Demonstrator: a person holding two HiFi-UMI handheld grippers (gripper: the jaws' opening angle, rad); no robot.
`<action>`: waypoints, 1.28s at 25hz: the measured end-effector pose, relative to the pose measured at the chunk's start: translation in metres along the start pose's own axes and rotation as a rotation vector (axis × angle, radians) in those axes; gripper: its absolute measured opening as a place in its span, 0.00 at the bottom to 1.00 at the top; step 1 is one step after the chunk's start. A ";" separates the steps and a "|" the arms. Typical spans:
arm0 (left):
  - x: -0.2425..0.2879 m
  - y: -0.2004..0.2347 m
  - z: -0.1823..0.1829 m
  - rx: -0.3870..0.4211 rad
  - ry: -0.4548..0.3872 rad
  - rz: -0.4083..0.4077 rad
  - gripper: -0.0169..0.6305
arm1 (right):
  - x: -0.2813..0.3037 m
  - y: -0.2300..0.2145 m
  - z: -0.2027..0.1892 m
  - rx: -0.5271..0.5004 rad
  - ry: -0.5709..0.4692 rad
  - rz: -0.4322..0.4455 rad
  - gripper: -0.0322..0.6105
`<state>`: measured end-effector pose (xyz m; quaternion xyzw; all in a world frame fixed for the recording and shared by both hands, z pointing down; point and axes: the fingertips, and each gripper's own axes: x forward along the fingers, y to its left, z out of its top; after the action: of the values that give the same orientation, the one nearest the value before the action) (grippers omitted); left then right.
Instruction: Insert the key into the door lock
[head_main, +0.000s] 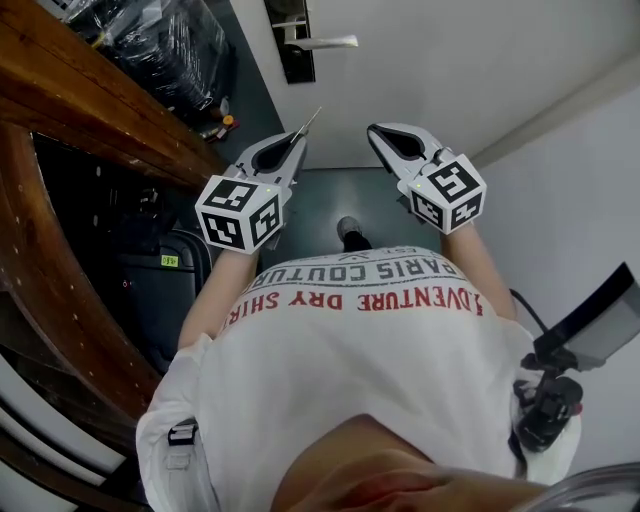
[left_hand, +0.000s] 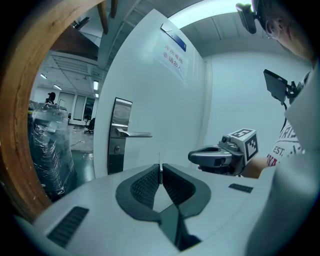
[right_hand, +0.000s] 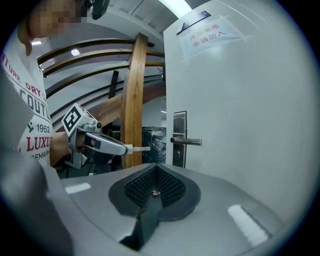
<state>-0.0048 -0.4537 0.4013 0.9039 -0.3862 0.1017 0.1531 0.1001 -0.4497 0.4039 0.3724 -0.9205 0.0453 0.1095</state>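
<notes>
- Key (head_main: 311, 120) juts as a thin sliver from the tip of the left gripper (head_main: 298, 140) in the head view. It is aimed at the white door (head_main: 450, 60) but is short of the dark lock plate (head_main: 290, 40) and its handle (head_main: 325, 42). The right gripper (head_main: 375, 133) is held alongside, apart from the left one, its tip closed. Both reach out in front of a printed white shirt (head_main: 350, 340). A wooden beam (head_main: 90, 90) runs along the left, and a shoe (head_main: 350, 232) rests on the grey floor (head_main: 330, 200) between the grippers.
- Left gripper view: the left gripper (left_hand: 160, 170) has its jaws all but together, pinching the key (left_hand: 160, 159), which is seen edge-on with its blade standing up between the pads. Beyond, on the door (left_hand: 165, 115), the lock plate (left_hand: 120, 135) sits left of the jaws. Its handle (left_hand: 132, 133) points right and the keyhole (left_hand: 116, 148) lies below. The key is well apart from the lock. The right gripper (left_hand: 192, 156) hangs at right, and a sign (left_hand: 172, 60) is posted high on the door.
- Right gripper view: the right gripper (right_hand: 156, 166) has its jaws pressed together with nothing between them. At left, the left gripper (right_hand: 129, 148) holds the key (right_hand: 140, 148) out level in front of a wooden post (right_hand: 132, 100). The lock plate (right_hand: 179, 137) and handle (right_hand: 187, 141) stand ahead on the door (right_hand: 250, 125), clear of the key, and the sign (right_hand: 207, 32) is above.
</notes>
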 end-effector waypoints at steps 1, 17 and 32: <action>0.005 0.005 -0.001 -0.007 0.002 0.004 0.06 | 0.005 -0.008 0.001 -0.003 -0.002 0.001 0.05; 0.055 0.055 -0.011 -0.119 0.049 0.029 0.06 | 0.112 -0.123 0.051 -0.122 -0.082 0.022 0.36; 0.056 0.063 -0.014 -0.259 -0.006 0.027 0.06 | 0.125 -0.124 0.053 -0.161 -0.034 0.095 0.29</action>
<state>-0.0139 -0.5273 0.4435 0.8717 -0.4085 0.0501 0.2661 0.0900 -0.6323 0.3822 0.3189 -0.9395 -0.0301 0.1212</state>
